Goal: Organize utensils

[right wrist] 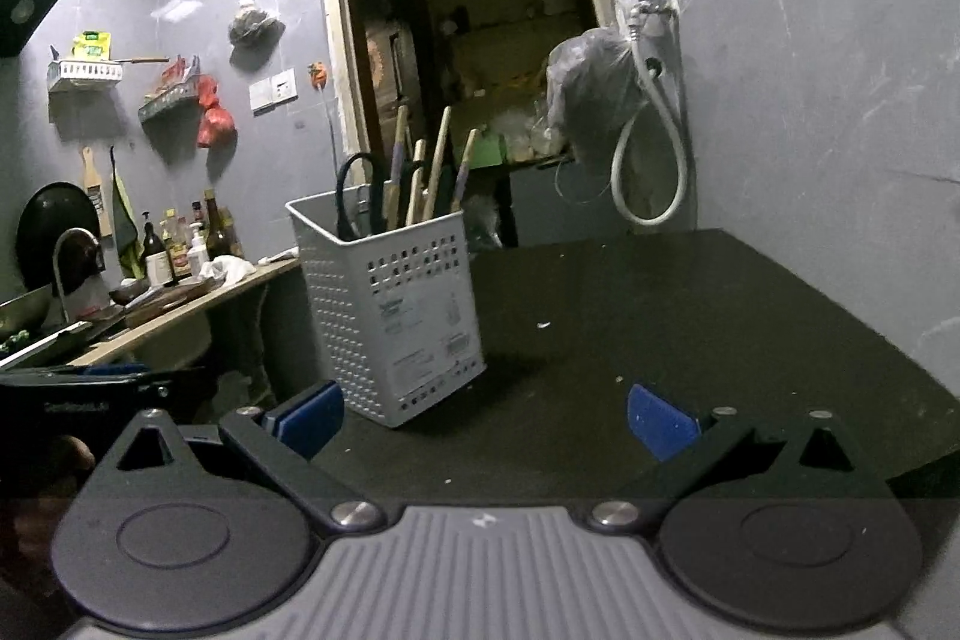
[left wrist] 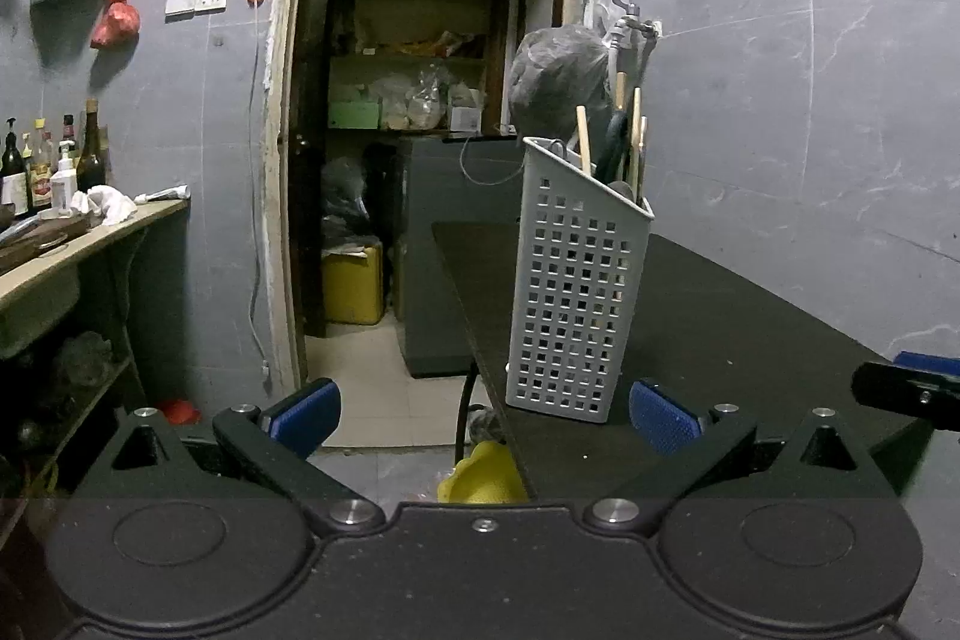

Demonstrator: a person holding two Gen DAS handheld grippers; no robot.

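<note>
A tall grey perforated utensil basket (left wrist: pixel 573 304) (right wrist: pixel 396 304) stands upright near the left edge of the dark table (left wrist: pixel 750 316) (right wrist: pixel 690 316). Wooden-handled utensils (right wrist: pixel 435 172) (left wrist: pixel 583 139) and black-handled scissors (right wrist: pixel 351 187) stick up out of it. My left gripper (left wrist: pixel 485 415) is open just in front of the basket, with nothing between its blue pads (left wrist: pixel 663 415). My right gripper (right wrist: pixel 483 421) is open too, empty, to the right of the basket's near corner. The other gripper shows at each view's edge: (left wrist: pixel 906 391), (right wrist: pixel 102 394).
An open doorway (left wrist: pixel 420 130) leads to a storage room with shelves. On the left a wooden counter (right wrist: pixel 198 301) holds bottles, a white cloth and a sink tap. A tap with a hose (right wrist: pixel 645 160) and a hanging grey bag (right wrist: pixel 591 82) are on the right wall.
</note>
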